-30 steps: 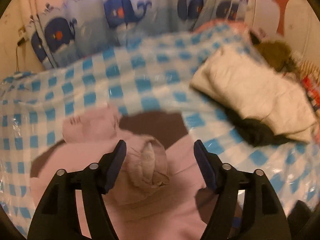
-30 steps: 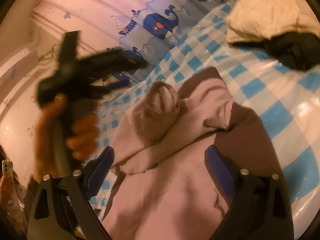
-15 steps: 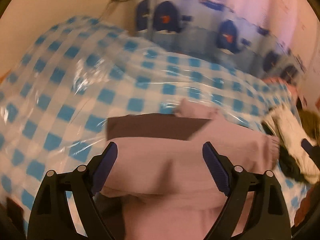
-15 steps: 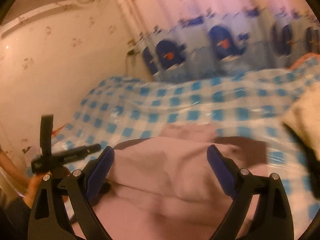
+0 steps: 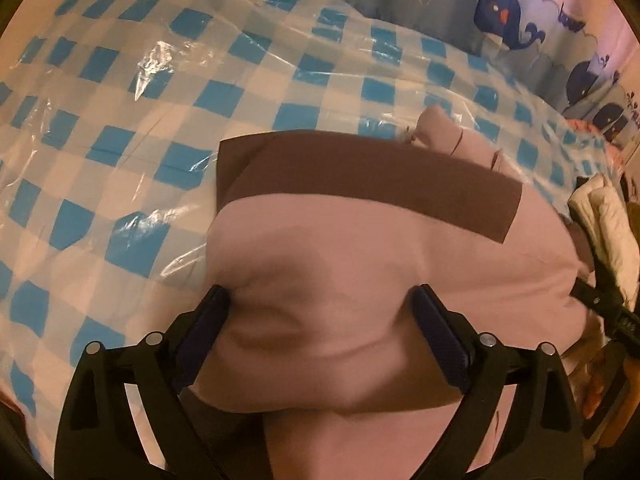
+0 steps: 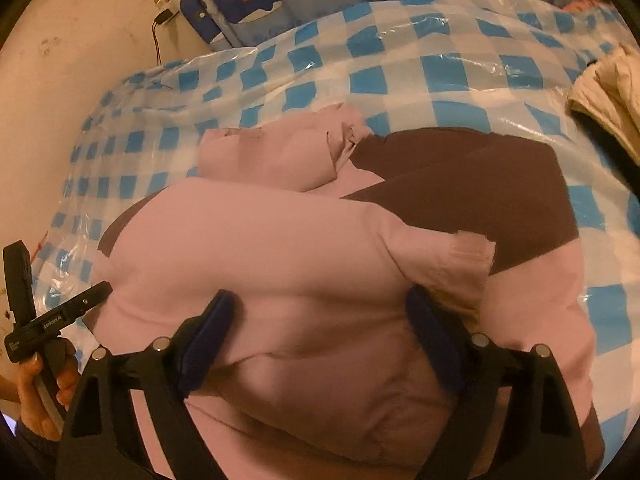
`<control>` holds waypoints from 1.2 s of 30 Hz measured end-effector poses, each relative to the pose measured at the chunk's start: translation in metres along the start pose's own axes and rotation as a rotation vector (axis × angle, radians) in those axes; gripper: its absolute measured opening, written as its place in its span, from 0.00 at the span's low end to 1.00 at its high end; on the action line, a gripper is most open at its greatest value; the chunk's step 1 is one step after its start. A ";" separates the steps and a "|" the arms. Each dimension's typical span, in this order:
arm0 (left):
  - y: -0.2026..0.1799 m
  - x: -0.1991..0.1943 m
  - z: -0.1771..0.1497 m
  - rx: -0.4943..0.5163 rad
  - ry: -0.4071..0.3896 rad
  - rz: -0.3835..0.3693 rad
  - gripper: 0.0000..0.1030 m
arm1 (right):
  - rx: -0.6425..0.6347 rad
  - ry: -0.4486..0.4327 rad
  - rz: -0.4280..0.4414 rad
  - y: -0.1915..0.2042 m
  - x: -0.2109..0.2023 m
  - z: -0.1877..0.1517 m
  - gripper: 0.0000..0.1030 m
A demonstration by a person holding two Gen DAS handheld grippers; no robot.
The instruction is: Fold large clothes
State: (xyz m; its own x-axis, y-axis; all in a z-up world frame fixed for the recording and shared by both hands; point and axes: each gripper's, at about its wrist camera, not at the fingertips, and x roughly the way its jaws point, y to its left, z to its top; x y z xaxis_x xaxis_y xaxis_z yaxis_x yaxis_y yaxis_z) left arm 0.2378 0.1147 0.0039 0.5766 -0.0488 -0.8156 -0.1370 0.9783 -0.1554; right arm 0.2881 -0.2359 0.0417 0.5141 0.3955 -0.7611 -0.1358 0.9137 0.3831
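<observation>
A pink-and-brown fabric garment (image 6: 280,240) is laid bunched on a blue-and-white checked plastic-covered bed (image 6: 400,68). The left gripper (image 5: 320,320) is held wide over the pink cloth, jaws opening, pads beside the fabric, no clamp seen. The right gripper (image 6: 316,316) is also wide over it, jaws closing. A cream folded cloth (image 6: 612,92) is seen near the right edge, a whale-print curtain (image 5: 508,12) behind.

Pink-and-brown garment (image 5: 360,264), partly folded and rumpled, sleeve across its body, on the checked sheet (image 5: 120,128).
</observation>
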 end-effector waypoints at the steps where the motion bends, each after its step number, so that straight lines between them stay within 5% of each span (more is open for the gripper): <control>1: 0.001 -0.005 0.000 0.001 -0.013 0.006 0.87 | 0.001 -0.014 0.004 0.002 -0.007 0.001 0.81; 7: -0.005 -0.066 0.005 0.040 -0.210 0.007 0.87 | -0.045 -0.205 0.037 0.019 -0.059 0.005 0.83; 15: -0.026 -0.027 0.007 0.085 -0.158 -0.008 0.87 | -0.019 -0.029 -0.086 0.000 -0.004 -0.003 0.83; 22: -0.033 -0.006 -0.008 0.137 -0.165 0.069 0.87 | -0.054 -0.001 -0.135 0.001 0.010 -0.006 0.83; 28: -0.042 -0.051 -0.024 0.219 -0.245 0.128 0.87 | -0.086 -0.077 -0.077 0.016 -0.049 -0.010 0.83; 36: -0.056 -0.132 -0.067 0.276 -0.356 0.139 0.87 | -0.213 -0.167 -0.113 0.040 -0.137 -0.065 0.85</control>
State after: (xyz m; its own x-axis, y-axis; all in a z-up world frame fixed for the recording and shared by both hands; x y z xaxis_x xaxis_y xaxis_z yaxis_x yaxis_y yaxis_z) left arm 0.1157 0.0529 0.0831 0.8150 0.1116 -0.5686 -0.0414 0.9900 0.1349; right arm 0.1571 -0.2476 0.1272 0.6661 0.2852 -0.6892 -0.2354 0.9572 0.1686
